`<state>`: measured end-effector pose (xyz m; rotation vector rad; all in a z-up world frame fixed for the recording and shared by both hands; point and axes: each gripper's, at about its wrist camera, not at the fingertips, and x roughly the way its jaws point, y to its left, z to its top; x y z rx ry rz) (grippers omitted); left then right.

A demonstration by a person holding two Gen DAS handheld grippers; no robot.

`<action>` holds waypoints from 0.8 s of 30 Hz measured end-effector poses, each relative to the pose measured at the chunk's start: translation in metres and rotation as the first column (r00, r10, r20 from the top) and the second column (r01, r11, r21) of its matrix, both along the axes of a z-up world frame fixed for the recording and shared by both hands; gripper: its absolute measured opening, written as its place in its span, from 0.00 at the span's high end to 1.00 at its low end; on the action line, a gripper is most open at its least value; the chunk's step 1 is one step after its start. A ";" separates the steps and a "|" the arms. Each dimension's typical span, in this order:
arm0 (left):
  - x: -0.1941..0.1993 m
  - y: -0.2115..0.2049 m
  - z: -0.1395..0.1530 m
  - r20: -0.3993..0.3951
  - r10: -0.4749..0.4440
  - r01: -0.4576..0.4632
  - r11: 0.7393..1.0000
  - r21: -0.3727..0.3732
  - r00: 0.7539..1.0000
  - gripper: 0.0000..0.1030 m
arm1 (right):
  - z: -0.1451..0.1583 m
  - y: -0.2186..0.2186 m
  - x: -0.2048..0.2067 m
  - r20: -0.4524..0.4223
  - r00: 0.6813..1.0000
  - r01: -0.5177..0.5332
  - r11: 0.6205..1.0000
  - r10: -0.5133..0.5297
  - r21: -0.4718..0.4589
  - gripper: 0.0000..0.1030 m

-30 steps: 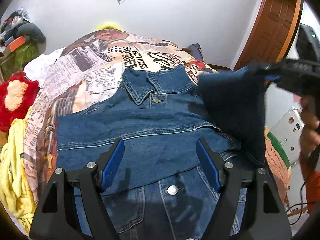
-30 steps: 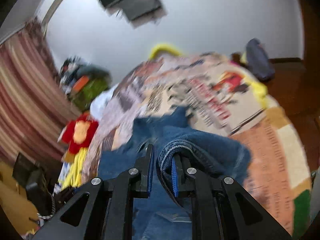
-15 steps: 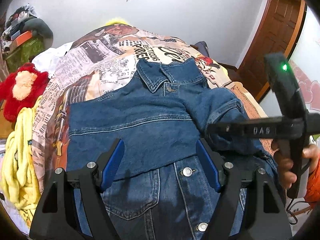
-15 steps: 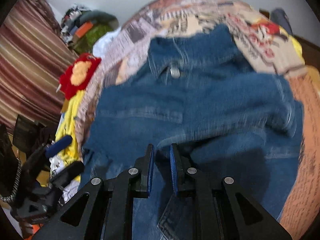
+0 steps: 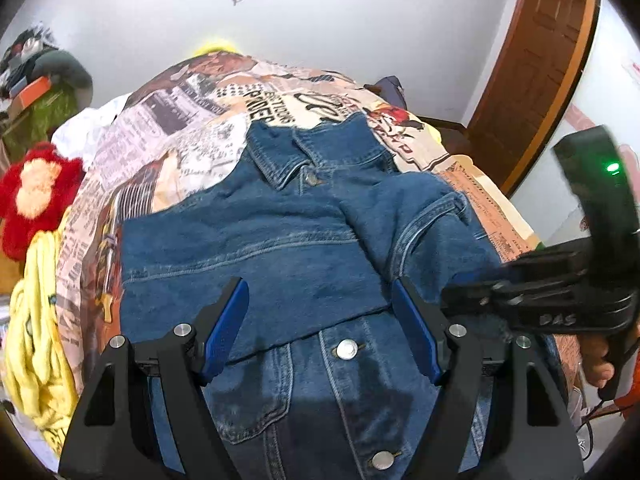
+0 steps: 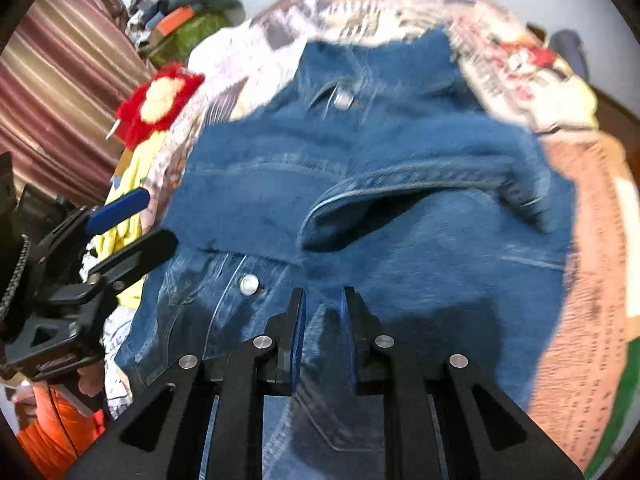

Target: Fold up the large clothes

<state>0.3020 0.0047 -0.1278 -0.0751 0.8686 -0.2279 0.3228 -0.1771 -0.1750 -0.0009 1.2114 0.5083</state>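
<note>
Flat on the patterned bedspread (image 5: 192, 128): denim jacket (image 5: 280, 240), both sleeves folded across the chest. Above it: left gripper (image 5: 320, 320) spread wide, gripping nothing. Right gripper (image 6: 322, 320) parted narrowly, apparently empty.

The blue jean jacket (image 5: 288, 248) lies flat on the bed (image 5: 192, 120), buttoned, both sleeves folded across its front.

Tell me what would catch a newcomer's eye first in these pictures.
The blue denim jacket comes first: it lies collar-away in the middle of the bed, both sleeves folded across its front. Under it spreads a loud newspaper-print bedspread. At the bed's left edge sit a red plush toy and a yellow cloth.
</note>
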 end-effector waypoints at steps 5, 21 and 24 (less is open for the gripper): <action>0.013 -0.023 0.015 0.036 -0.041 0.040 0.999 0.026 0.999 0.29 | 0.034 -0.039 -0.005 0.136 0.988 0.075 0.997 -0.072 -0.020 0.87; 0.091 -0.106 -0.057 -0.155 -0.167 0.190 0.971 0.145 0.974 0.29 | 0.028 -0.143 0.013 0.225 0.946 0.263 0.958 -0.233 -0.114 0.87; 0.096 -0.106 -0.068 -0.159 -0.152 0.175 0.973 0.147 0.976 0.34 | 0.004 -0.144 0.021 0.169 0.957 0.257 0.959 -0.236 -0.119 0.87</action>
